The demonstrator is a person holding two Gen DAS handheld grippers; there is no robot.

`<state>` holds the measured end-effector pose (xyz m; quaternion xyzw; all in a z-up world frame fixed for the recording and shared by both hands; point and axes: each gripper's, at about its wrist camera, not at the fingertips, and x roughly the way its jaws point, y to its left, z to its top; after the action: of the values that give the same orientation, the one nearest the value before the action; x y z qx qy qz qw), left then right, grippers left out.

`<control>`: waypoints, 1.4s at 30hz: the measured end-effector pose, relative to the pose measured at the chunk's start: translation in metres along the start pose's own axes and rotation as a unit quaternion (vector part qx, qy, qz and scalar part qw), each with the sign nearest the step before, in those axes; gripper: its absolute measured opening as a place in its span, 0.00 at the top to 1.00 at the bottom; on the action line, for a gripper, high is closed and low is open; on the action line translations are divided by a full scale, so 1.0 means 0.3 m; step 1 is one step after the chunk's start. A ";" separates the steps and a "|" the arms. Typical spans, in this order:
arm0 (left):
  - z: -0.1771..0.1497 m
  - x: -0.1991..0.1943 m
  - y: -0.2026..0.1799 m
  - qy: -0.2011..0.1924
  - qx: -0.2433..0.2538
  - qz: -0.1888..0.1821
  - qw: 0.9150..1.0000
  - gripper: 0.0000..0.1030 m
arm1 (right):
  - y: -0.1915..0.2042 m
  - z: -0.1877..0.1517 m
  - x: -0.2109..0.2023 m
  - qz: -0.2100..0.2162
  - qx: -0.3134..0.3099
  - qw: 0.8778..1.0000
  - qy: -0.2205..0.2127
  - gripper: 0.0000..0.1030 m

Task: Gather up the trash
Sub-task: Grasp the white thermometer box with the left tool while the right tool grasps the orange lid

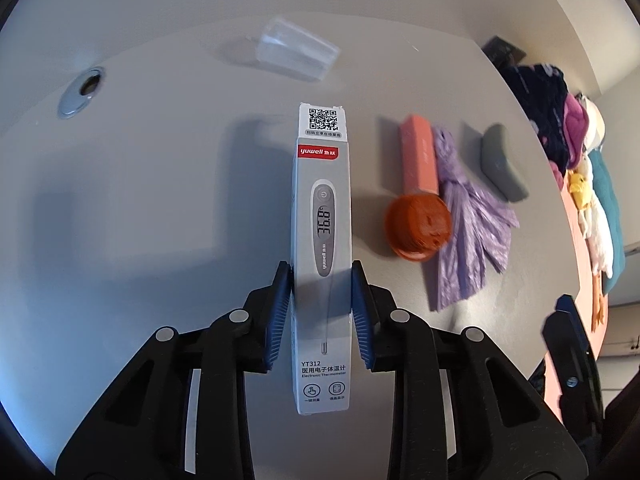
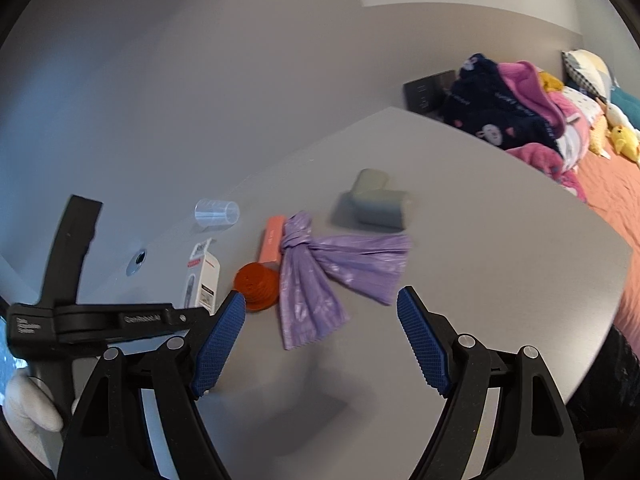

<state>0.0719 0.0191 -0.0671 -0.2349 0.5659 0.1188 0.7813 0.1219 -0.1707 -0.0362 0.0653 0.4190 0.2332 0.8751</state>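
A white and grey thermometer box stands between the blue pads of my left gripper, which is shut on its long sides. In the right wrist view the box shows tilted, next to the left gripper's black body. A knotted purple plastic bag lies on the grey table, with a round orange lid and a pink box beside it. My right gripper is open, hanging just short of the purple bag with nothing between its fingers.
A clear plastic cup lies on its side near the wall. A grey padded object sits behind the purple bag. A cable hole is at the left of the table. A bed with clothes and plush toys runs along the right.
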 end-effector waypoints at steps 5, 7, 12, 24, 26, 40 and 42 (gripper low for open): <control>0.025 -0.013 0.076 -0.005 -0.020 0.004 1.000 0.72 | 0.052 0.006 0.061 0.003 -0.017 1.000 0.016 0.25; 0.030 -0.019 0.102 -0.007 -0.026 0.003 1.000 0.72 | 0.073 0.012 0.087 0.005 -0.025 0.999 0.022 0.28; 0.049 -0.036 0.144 -0.014 -0.032 0.002 0.999 0.72 | 0.118 0.020 0.154 0.008 -0.037 0.999 0.039 0.32; 0.088 -0.040 0.220 -0.018 -0.045 -0.002 0.999 0.72 | 0.196 0.013 0.315 0.001 -0.067 0.995 0.070 0.46; 0.089 -0.038 0.232 -0.016 -0.046 -0.002 0.999 0.72 | 0.201 0.010 0.339 0.001 -0.070 0.995 0.077 0.50; 0.089 -0.055 0.193 -0.025 -0.033 -0.009 0.999 0.72 | 0.183 0.015 0.272 0.033 -0.035 0.996 0.069 0.57; 0.084 -0.068 0.189 -0.027 -0.029 -0.012 0.999 0.72 | 0.179 0.024 0.246 0.037 -0.029 0.997 0.062 0.57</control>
<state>0.0603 0.0822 -0.0547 -0.2613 0.5378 0.1322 0.7906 0.1482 -0.0886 -0.0669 0.0404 0.4631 0.2812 0.8395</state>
